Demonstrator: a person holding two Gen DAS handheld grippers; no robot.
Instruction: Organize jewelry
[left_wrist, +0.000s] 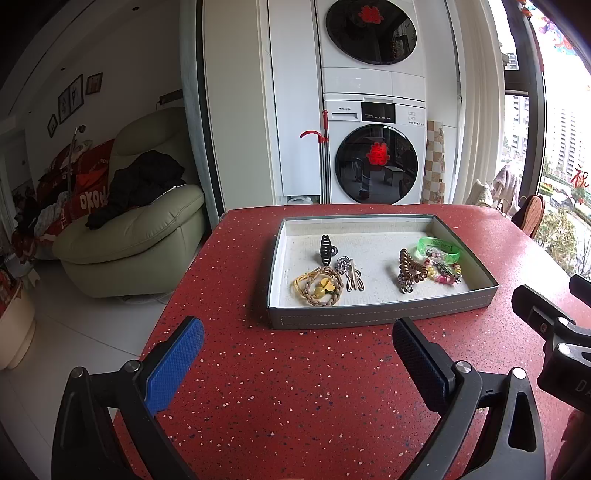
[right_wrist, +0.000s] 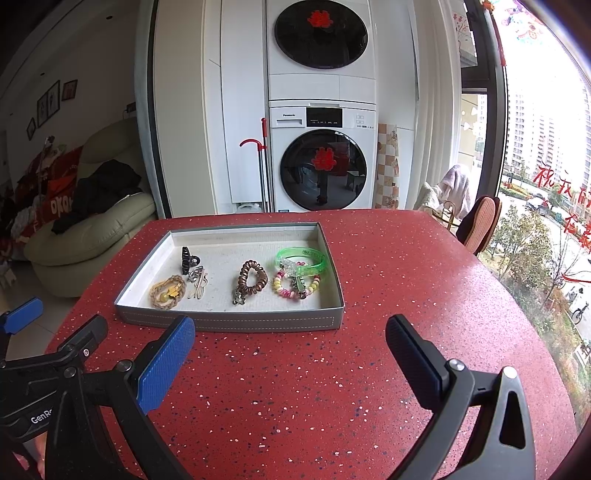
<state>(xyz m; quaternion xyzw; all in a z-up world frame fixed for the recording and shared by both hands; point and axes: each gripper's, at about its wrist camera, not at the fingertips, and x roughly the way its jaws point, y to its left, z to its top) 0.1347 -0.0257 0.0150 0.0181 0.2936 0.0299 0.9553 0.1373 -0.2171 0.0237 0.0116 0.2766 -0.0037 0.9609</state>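
Both tools gaping, jewelry gathered in the tray.
Left tool (left_wrist: 297, 341) and right tool (right_wrist: 290, 338) spread wide, holding nothing, above red table (right_wrist: 332, 387); grey tray (right_wrist: 229, 320) holding green bangle (right_wrist: 301, 260), brown coil tie (right_wrist: 252, 277), beaded bracelet (right_wrist: 295, 286), black claw clip (right_wrist: 188, 258), braided bands (right_wrist: 167, 290).

On the red speckled table (left_wrist: 295, 387) sits a grey tray (left_wrist: 380, 315) with a white lining, holding a black claw clip (left_wrist: 325, 249), a braided tan hair tie (left_wrist: 319, 286) with yellow charms, a brown spiral hair tie (left_wrist: 412, 267), a green bangle (left_wrist: 439, 249) and a beaded bracelet (left_wrist: 445, 273). The left gripper (left_wrist: 297, 334) hangs near the tray's front wall, jaws spread wide with nothing between them. Part of the right gripper (left_wrist: 554, 332) shows at the right edge.
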